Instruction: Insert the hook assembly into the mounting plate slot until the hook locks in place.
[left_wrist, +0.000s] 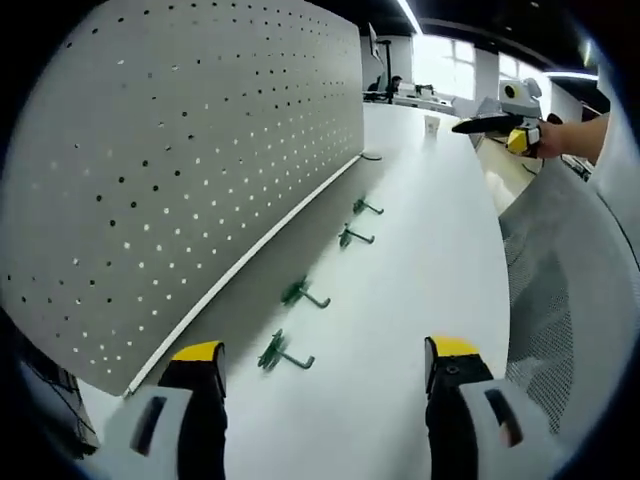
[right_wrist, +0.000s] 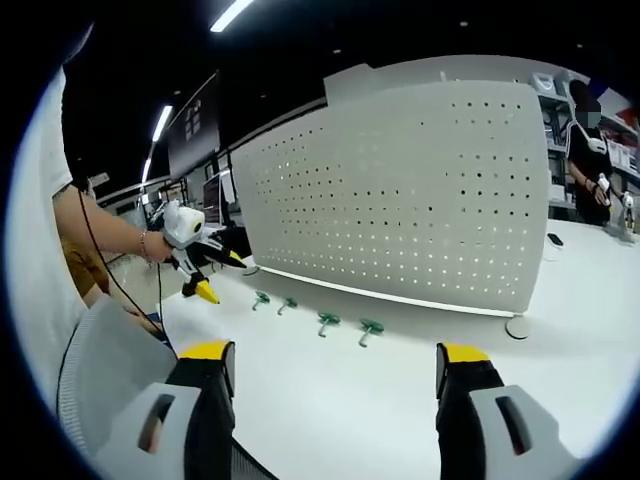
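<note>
Upright along the smooth white worktop (left_wrist: 440, 230) stands a pale grey perforated panel (left_wrist: 190, 170), its round holes in even rows. Four small green hooks (left_wrist: 283, 353), each a flat base with a thin bent wire arm, lie in a line on the worktop just beside the panel's foot. The left tool (left_wrist: 325, 375) is spread wide and empty, and the right tool (right_wrist: 335, 375) likewise. A grey mesh chair back (left_wrist: 560, 300) crowds the worktop's near edge.
</note>
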